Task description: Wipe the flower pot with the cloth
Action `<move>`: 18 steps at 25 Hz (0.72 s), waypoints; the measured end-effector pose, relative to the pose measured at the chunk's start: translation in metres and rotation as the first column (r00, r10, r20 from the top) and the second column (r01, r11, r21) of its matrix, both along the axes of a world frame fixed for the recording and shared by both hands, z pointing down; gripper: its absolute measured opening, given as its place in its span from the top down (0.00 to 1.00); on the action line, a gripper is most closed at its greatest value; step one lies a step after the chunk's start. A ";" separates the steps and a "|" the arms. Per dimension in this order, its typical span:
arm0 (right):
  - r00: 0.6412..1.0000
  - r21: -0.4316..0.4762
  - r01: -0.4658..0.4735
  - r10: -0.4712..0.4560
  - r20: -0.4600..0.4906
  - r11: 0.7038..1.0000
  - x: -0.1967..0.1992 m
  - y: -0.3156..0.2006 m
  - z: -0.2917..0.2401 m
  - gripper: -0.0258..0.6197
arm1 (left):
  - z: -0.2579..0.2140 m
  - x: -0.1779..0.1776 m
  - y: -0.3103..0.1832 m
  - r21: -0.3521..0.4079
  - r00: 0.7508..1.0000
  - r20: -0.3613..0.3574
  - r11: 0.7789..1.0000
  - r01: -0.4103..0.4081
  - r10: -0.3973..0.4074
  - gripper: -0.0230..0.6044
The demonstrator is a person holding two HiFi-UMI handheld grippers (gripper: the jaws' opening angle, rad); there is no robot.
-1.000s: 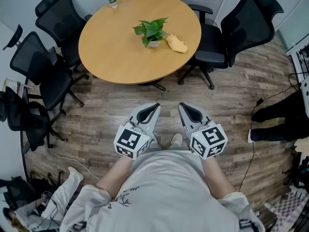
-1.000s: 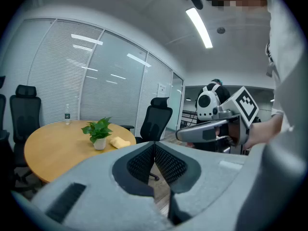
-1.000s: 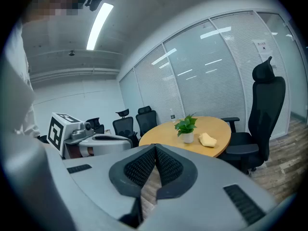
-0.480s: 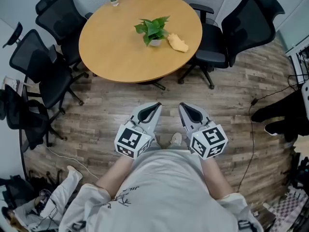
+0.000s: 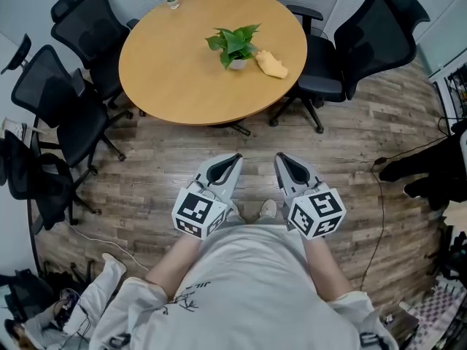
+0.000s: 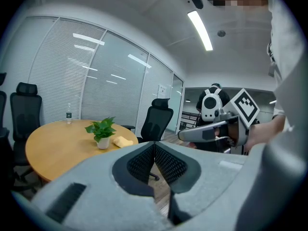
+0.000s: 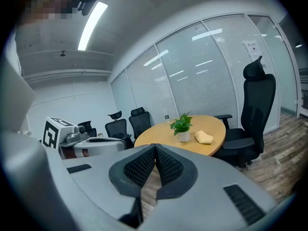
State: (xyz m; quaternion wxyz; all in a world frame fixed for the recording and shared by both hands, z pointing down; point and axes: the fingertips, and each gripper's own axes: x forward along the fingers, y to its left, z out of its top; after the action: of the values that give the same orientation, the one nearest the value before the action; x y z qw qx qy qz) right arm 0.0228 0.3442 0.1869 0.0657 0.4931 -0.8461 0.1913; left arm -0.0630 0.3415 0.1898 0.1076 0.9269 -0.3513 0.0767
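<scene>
Both grippers sit low in front of the person, over the wood floor. The left gripper [image 5: 232,160] and the right gripper [image 5: 282,157] each have their jaws pressed together on nothing. The flower pot [image 5: 236,63] stands on the round table [image 5: 175,71], well apart from both, toward 12 o'clock in the head view. The cloth [image 5: 271,65] lies just beside the pot at its 3 o'clock, its long axis running roughly from 10 to 4 o'clock. The cloth sits almost dead ahead of the right gripper (the pot lines up with the left), so the right hand looks better placed to fetch it.
</scene>
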 end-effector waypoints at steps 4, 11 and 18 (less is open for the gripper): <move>1.000 0.006 -0.011 0.011 -0.009 1.000 -0.014 -0.001 -0.001 0.95 | -0.001 -0.015 -0.002 0.004 1.000 -0.006 1.000 -0.004 0.004 0.94; 1.000 0.010 -0.012 0.012 -0.013 1.000 -0.046 0.004 0.005 0.95 | 0.004 -0.039 0.003 0.012 0.999 -0.004 0.999 -0.035 0.035 0.94; 1.000 -0.010 0.007 -0.008 -0.021 1.000 -0.062 0.002 0.013 0.95 | 0.010 -0.043 0.007 0.012 0.998 -0.011 0.998 -0.065 0.065 0.94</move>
State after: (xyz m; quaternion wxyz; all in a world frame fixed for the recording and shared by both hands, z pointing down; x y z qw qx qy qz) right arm -0.0387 0.3457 0.1999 0.0776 0.4916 -0.8463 0.1901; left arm -0.1057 0.3485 0.2002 0.1018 0.9389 -0.3207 0.0727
